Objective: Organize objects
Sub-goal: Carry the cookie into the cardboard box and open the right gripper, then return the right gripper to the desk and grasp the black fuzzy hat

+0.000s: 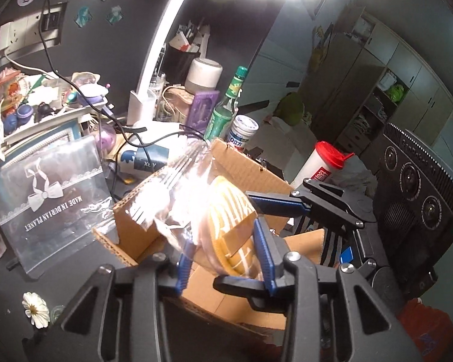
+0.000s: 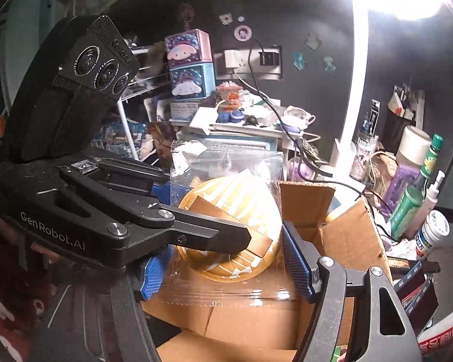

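Observation:
A gold ribbon spool [image 1: 229,235] in a clear plastic bag [image 2: 226,163] hangs over an open cardboard box [image 1: 256,178]. In the left wrist view my left gripper [image 1: 223,241] has its blue pads pressed on the bagged spool from both sides. My right gripper [image 1: 234,238] reaches in from the right, one finger on the spool's top and one under it. In the right wrist view the spool [image 2: 250,211] sits between my right gripper's [image 2: 223,250] blue pads. My left gripper [image 2: 210,214] pinches the spool's flat faces from the left. The box [image 2: 347,235] lies right below.
Behind the box stand a green bottle [image 1: 226,111], a white jar [image 1: 243,129] and a red-lidded cup [image 1: 323,163]. A clear printed bag [image 1: 45,199] stands at the left and a white flower [image 1: 36,309] lies near it. Cluttered shelves and pastel drawers [image 2: 188,63] fill the back.

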Motion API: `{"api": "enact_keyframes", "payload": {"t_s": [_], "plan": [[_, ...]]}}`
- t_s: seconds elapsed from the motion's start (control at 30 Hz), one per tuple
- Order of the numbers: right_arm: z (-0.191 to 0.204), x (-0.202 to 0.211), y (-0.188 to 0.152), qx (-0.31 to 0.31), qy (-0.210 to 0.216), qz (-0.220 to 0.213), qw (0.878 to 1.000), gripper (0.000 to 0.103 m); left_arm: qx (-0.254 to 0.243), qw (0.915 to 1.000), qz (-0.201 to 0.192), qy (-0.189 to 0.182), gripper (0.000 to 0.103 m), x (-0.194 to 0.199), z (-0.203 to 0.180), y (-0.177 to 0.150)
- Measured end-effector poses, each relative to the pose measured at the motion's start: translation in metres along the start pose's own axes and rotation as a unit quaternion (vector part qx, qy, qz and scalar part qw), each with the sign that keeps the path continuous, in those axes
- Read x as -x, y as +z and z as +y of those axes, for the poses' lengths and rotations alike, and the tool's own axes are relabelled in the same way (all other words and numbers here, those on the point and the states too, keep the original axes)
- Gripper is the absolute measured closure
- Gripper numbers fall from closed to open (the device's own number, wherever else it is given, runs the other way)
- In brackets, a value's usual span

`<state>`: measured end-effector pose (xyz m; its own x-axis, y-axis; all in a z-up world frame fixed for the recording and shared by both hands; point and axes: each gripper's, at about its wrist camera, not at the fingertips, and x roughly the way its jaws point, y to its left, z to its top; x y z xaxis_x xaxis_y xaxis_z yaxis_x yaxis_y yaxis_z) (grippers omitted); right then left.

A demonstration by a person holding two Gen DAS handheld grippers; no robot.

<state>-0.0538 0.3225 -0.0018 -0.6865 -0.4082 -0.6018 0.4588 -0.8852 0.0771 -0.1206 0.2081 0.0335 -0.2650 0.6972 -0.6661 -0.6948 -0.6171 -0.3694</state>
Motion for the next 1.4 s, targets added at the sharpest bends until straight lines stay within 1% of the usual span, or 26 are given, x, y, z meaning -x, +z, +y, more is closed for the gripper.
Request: {"api": "enact_keyframes", "payload": {"t_s": [0.03, 0.1, 0.17, 0.23, 0.3, 0.43, 0.5, 0.57, 0.7, 0.77, 0.87, 0.9, 0.97, 1.0, 1.1, 1.13, 1.23, 1.27, 1.33, 1.4], "plan": [[-0.003, -0.003, -0.001, -0.004, 0.0, 0.007, 1.0, 0.037, -0.001, 1.0, 0.008, 0.005, 0.068, -0.006, 0.0, 0.001], [-0.007, -0.007, -0.003, -0.01, 0.0, 0.017, 1.0, 0.037, -0.005, 0.9996, 0.017, 0.021, 0.058, -0.013, 0.002, 0.002], [-0.008, -0.01, -0.005, -0.011, 0.001, 0.024, 1.0, 0.035, -0.008, 0.9992, 0.015, 0.036, 0.029, -0.012, 0.006, 0.001], [-0.005, -0.012, -0.005, -0.004, -0.007, 0.025, 1.0, 0.025, -0.01, 0.9992, 0.004, 0.039, 0.024, -0.005, 0.009, -0.001], [-0.004, -0.012, -0.005, 0.001, -0.016, 0.026, 1.0, 0.024, -0.008, 0.9992, -0.002, 0.038, 0.023, 0.003, 0.012, -0.002], [0.006, -0.008, -0.003, 0.006, -0.014, 0.019, 1.0, 0.024, -0.009, 0.9981, -0.032, 0.052, 0.022, 0.028, 0.017, -0.007], [0.017, -0.005, 0.0, 0.02, -0.013, 0.011, 1.0, 0.024, -0.005, 0.9965, -0.053, 0.065, 0.022, 0.047, 0.022, -0.011], [0.029, -0.003, 0.002, 0.03, -0.005, 0.004, 1.0, 0.024, -0.006, 0.9937, -0.073, 0.085, 0.018, 0.067, 0.026, -0.018], [0.066, 0.0, 0.008, 0.057, 0.049, -0.013, 0.997, 0.024, -0.002, 0.9853, -0.107, 0.133, 0.016, 0.109, 0.037, -0.038], [0.086, -0.002, 0.01, 0.071, 0.076, -0.017, 0.994, 0.024, 0.006, 0.9794, -0.121, 0.161, 0.013, 0.129, 0.047, -0.053], [0.123, -0.012, 0.011, 0.098, 0.127, -0.014, 0.987, 0.024, 0.027, 0.9693, -0.139, 0.201, 0.01, 0.155, 0.066, -0.078], [0.138, -0.021, 0.01, 0.105, 0.148, -0.007, 0.983, 0.024, 0.035, 0.9659, -0.143, 0.213, 0.01, 0.163, 0.073, -0.087], [0.159, -0.04, 0.006, 0.112, 0.174, 0.009, 0.978, 0.022, 0.052, 0.9588, -0.148, 0.237, 0.007, 0.174, 0.086, -0.108], [0.171, -0.055, 0.003, 0.114, 0.186, 0.023, 0.976, 0.019, 0.06, 0.9554, -0.15, 0.248, 0.006, 0.179, 0.092, -0.118], [0.195, -0.098, -0.007, 0.112, 0.198, 0.061, 0.972, 0.014, 0.087, 0.945, -0.15, 0.277, 0.006, 0.19, 0.116, -0.151], [0.2, -0.111, -0.011, 0.111, 0.2, 0.074, 0.971, 0.012, 0.094, 0.9427, -0.148, 0.284, 0.006, 0.192, 0.123, -0.16], [0.218, -0.154, -0.023, 0.114, 0.192, 0.112, 0.968, 0.011, 0.115, 0.9377, -0.138, 0.298, 0.006, 0.194, 0.142, -0.19], [0.222, -0.166, -0.027, 0.126, 0.193, 0.128, 0.965, 0.011, 0.12, 0.9359, -0.133, 0.303, 0.006, 0.194, 0.146, -0.199], [0.23, -0.187, -0.035, 0.137, 0.182, 0.146, 0.963, 0.01, 0.132, 0.9322, -0.125, 0.313, 0.006, 0.193, 0.158, -0.212], [0.234, -0.206, -0.039, 0.141, 0.171, 0.16, 0.962, 0.01, 0.146, 0.9307, -0.118, 0.314, 0.006, 0.191, 0.168, -0.225]]}}
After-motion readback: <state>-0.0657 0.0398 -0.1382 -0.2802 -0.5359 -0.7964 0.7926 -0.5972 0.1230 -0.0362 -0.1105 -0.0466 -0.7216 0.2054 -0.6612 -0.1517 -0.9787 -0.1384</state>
